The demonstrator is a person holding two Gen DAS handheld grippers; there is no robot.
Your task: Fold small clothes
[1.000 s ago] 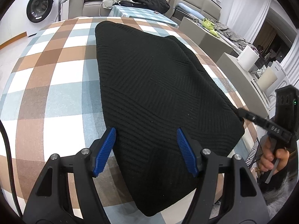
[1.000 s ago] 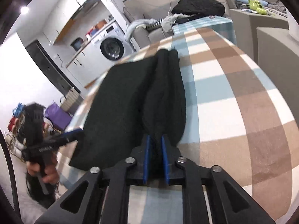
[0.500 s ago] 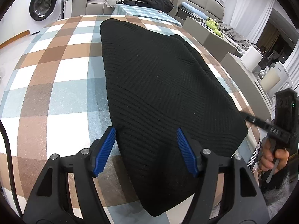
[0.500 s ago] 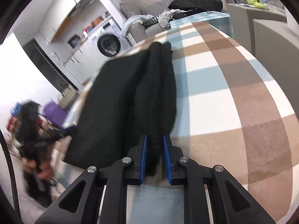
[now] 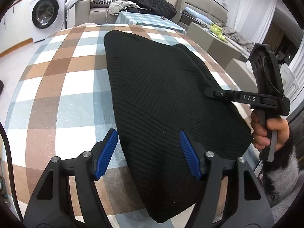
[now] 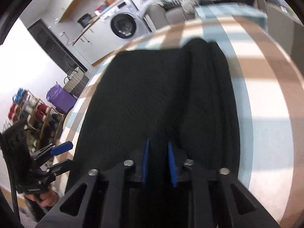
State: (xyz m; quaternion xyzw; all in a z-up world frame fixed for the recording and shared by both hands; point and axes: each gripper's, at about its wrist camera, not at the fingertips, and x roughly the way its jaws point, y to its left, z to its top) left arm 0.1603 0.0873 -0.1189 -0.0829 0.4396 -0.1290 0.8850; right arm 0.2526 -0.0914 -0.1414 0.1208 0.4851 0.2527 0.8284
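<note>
While the right tool (image 6: pixel 158 163) pinches a bunched ridge of the black knit garment (image 5: pixel 161 98) between its blue pads, the left tool (image 5: pixel 149 152) hangs spread wide above the near corner, holding nothing. The garment lies flat on the checked surface (image 5: pixel 62 87), its near corner reaching that surface's edge. Judging from this, the thick knit could slip out of the narrow pinch if only an outer layer is caught, and the fold would then drop crooked or short. Dragging rather than lifting could pull the whole garment toward the edge, since the left tool pins nothing. Compared with a second ago, the right tool has come in over the cloth from the right edge, its view now blurred and filled with black knit, while the left tool sits much as before.
</note>
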